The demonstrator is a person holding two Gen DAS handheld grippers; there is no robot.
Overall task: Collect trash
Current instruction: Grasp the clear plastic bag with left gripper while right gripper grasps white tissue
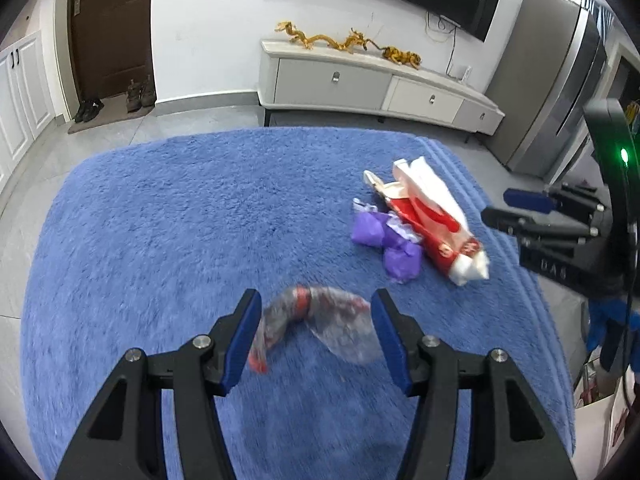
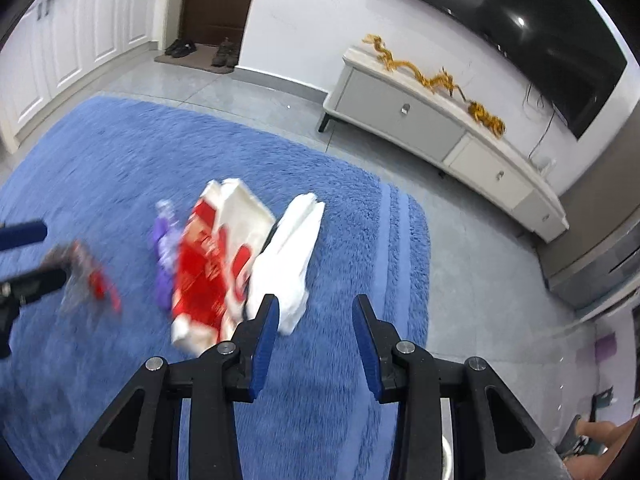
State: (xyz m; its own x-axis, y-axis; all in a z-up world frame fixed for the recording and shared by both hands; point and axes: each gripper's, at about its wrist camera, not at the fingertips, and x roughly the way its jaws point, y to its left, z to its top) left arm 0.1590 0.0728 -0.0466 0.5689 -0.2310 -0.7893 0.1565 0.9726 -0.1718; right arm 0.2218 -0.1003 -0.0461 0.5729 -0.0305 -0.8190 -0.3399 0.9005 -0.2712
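Left gripper (image 1: pixel 316 336) spread wide, lower centre of frame, straddling clear plastic wrapper (image 1: pixel 316 320) on blue rug (image 1: pixel 160 220); contact unclear due to blur. Wrapper looks light, crinkly, slippery — pinch at bunched red-banded neck. Red/white paper bag (image 1: pixel 432 220) & purple wrappers (image 1: pixel 384 240) centre right. Right gripper (image 2: pixel 316 340) also released, empty, near bag's white end

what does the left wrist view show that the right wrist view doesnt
Only the left wrist view: the open left tongs framing the clear plastic wrapper, and the grey fridge.

Only the right wrist view: the white paper piece beside the red-and-white bag, and the open right tongs.

Both: blue rug, purple wrappers, TV cabinet, gold dragon ornament.
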